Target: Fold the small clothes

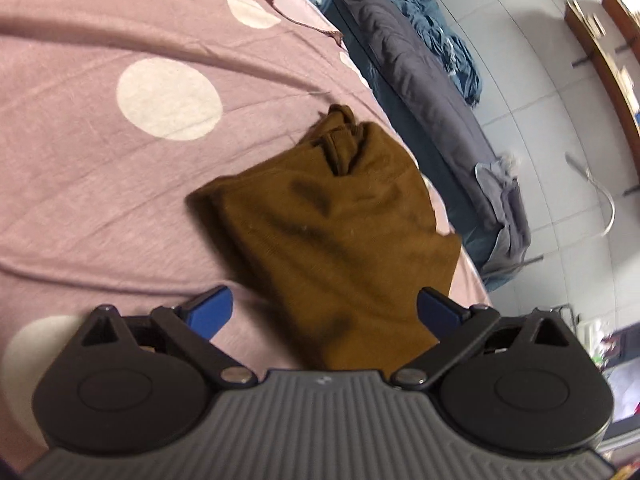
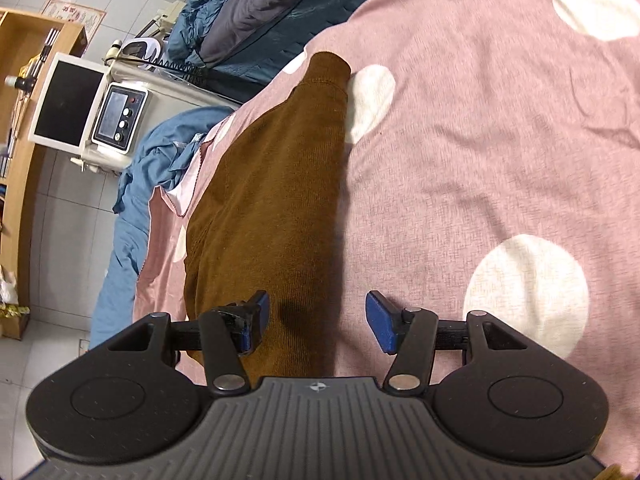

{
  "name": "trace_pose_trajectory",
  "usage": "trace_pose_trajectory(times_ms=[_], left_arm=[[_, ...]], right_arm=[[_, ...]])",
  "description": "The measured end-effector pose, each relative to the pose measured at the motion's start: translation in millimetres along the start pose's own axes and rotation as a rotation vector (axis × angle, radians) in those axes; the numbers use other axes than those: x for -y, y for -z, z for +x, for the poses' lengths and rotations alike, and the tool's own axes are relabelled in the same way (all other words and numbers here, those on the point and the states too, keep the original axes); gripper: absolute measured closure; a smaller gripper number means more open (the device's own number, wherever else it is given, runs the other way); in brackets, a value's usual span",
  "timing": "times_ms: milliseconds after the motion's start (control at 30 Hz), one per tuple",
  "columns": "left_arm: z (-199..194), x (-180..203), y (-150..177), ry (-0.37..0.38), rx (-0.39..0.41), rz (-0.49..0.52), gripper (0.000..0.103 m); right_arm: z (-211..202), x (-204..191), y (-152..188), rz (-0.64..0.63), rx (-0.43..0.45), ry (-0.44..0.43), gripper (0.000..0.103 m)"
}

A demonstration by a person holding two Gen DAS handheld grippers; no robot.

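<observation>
A small brown knit garment [image 1: 332, 224] lies on a pink bedsheet with white dots [image 1: 120, 168], near the bed's edge. My left gripper [image 1: 324, 312] is open, its blue pads wide apart, just above the garment's near end and holding nothing. In the right wrist view the garment [image 2: 272, 200] stretches away lengthwise, with a ribbed cuff [image 2: 328, 70] at its far end. My right gripper [image 2: 316, 320] is open over the garment's near end, one pad above the brown cloth, the other above the sheet [image 2: 480, 140].
Beyond the bed's edge lie blue and grey bedding [image 1: 408, 40] and a tiled floor [image 1: 540, 80]. In the right wrist view a white machine with a screen [image 2: 120, 116], a monitor [image 2: 68, 104] and a wooden shelf [image 2: 24, 120] stand to the left.
</observation>
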State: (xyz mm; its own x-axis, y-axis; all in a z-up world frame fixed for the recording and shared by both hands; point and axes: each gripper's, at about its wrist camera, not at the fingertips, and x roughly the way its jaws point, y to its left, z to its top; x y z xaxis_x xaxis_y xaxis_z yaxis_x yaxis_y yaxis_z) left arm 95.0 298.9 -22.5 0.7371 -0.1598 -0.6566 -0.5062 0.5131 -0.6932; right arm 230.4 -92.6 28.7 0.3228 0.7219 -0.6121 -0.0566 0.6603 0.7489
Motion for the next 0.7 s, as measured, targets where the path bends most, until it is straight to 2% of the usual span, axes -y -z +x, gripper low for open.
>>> trace_pose_trajectory(times_ms=[200, 300, 467, 633, 700], left_arm=[[-1, -2, -18, -0.063, 0.09, 0.01, 0.003], [3, -11, -25, -0.044, 0.075, -0.028, 0.003], [10, -4, -25, -0.048, 0.071, 0.042, 0.0], [16, -2, -29, -0.03, 0.077, 0.03, 0.001], [20, 0, -29, 0.0, 0.067, 0.03, 0.001]], right_arm=[[10, -5, -10, -0.017, 0.007, -0.015, 0.012], [18, -8, -16, -0.028, -0.003, -0.008, 0.012], [28, -8, -22, -0.027, -0.001, -0.022, 0.012], [42, -8, -30, -0.006, 0.009, -0.048, 0.012], [44, -6, -32, 0.015, 0.026, -0.065, 0.012]])
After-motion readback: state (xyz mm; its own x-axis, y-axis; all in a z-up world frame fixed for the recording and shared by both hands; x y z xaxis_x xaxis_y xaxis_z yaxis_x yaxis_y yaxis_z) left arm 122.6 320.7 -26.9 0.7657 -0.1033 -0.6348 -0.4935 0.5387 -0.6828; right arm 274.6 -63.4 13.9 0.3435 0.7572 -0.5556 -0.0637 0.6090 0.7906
